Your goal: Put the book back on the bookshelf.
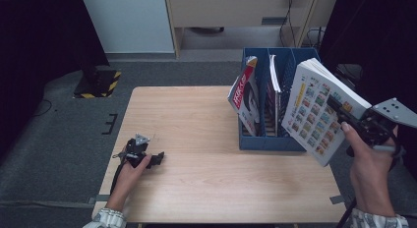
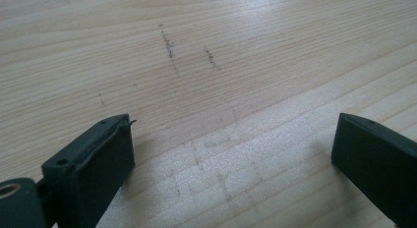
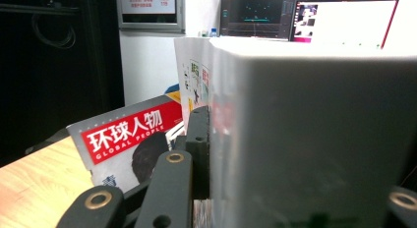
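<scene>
A thick white book [image 1: 319, 107] with small coloured pictures on its cover hangs tilted in the air at the right end of the blue file rack [image 1: 268, 139]. My right gripper [image 1: 344, 117] is shut on its lower right corner; in the right gripper view the book's white page block [image 3: 314, 134] sits between the jaws. A red-and-white magazine [image 1: 244, 93] leans in the rack's left slot, and it shows again as the red-titled magazine [image 3: 130, 139]. My left gripper [image 1: 156, 159] rests on the table [image 1: 187, 120] at the front left, jaws wide apart over bare wood [image 2: 231, 139].
The rack stands at the table's right side, with another thin book [image 1: 275, 85] upright in a middle slot. Beyond the table are a grey floor, a wooden desk [image 1: 236, 12] and a yellow-black striped base [image 1: 98, 84].
</scene>
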